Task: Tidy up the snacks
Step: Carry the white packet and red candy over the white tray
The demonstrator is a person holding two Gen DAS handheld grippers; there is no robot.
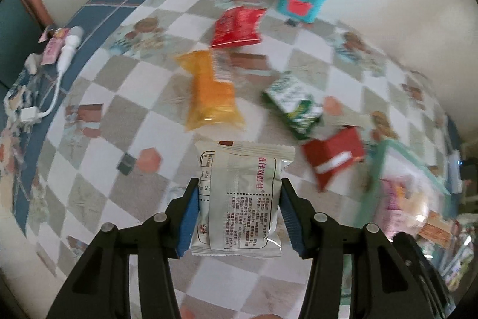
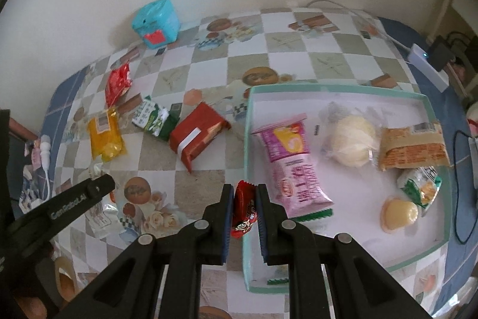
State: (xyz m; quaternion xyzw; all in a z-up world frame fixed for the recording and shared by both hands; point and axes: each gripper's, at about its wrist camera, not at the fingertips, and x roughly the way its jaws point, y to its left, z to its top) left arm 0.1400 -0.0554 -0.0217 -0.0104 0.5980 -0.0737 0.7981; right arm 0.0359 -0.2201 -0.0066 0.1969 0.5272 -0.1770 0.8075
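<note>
My left jaws [image 1: 239, 211] clench a white snack packet [image 1: 242, 196] by its 2 long edges, the blue pads pressing its sides, and the packet hangs clear above the checkered bench [image 1: 98, 115]. My right jaws [image 2: 244, 214] are clamped tight on a small red candy wrapper [image 2: 245, 211], which sits just over the near left wall of the pale green-rimmed tray [image 2: 430, 115]. Inside that tray lie a pink packet [image 2: 291, 169], a clear bag with a cream bun [image 2: 349, 139], an orange-brown packet [image 2: 413, 150], a green and white sachet [image 2: 421, 184] and a small yellow jelly cup [image 2: 398, 214], all apart from my wrapper. In the right view my left tool's black finger [image 2: 80, 196] reaches in from the left edge, with the white packet showing below it. Beyond the tray's left wall, loose on the bench, rest a red box with a white stripe [image 2: 198, 133], just beside it a green and white packet [image 2: 152, 118], then an orange packet [image 2: 104, 139] and a red packet [image 2: 118, 84] farther left. Farthest back, near the white wall, stands a teal box with a red mark [image 2: 156, 23]. At the bench's left edge lies a white plug with its cable [image 1: 70, 47].
</note>
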